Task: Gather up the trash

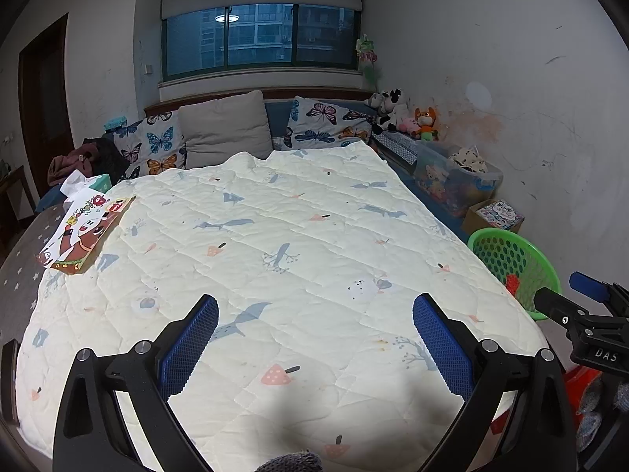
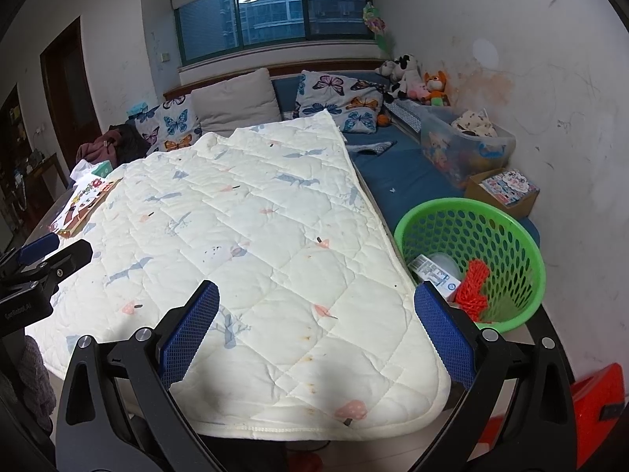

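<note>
Green basket (image 2: 507,228) beside the bed holds red netting (image 2: 473,289), white carton (image 2: 432,272).

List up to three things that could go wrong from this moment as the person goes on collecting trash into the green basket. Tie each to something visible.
1. The green basket sits at the bed's edge beside the quilt; a nudge from the right gripper might tip it.
2. The picture box lies at the quilt's far left edge; it may not be trash and could be binned wrongly.
3. The open left gripper could snag the quilt fabric.
</note>
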Tool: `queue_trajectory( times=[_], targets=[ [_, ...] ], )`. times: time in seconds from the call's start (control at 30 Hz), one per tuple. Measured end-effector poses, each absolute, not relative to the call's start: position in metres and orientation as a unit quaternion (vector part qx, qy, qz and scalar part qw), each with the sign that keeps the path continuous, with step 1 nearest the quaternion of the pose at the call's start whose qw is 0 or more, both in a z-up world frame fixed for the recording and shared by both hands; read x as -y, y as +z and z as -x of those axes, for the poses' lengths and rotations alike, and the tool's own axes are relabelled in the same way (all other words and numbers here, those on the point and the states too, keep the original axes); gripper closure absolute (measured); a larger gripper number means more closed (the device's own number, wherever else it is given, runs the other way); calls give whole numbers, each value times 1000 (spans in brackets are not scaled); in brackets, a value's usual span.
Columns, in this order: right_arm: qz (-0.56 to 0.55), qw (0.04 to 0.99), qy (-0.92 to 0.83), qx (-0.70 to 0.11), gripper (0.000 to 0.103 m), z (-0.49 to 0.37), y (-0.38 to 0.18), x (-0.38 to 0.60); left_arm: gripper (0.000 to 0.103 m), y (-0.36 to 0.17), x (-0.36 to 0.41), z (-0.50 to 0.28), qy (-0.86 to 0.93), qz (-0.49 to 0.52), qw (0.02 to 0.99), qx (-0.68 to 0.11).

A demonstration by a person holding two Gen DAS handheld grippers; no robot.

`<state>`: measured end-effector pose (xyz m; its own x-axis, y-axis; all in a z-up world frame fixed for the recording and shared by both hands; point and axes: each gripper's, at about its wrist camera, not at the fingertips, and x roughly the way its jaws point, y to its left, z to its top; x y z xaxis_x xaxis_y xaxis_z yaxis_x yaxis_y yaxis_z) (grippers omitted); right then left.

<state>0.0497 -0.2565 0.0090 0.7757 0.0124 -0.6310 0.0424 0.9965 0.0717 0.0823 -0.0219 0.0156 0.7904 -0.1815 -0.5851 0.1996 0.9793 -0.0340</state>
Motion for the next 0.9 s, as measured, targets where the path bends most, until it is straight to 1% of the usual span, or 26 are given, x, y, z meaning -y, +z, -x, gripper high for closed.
queue_trajectory(
  times=[0.9],
  targets=[
    [-39, 947, 1, -318, 4, -49, 12, 248, 7, 28, 14, -75, -79, -14, 958, -274]
  ],
)
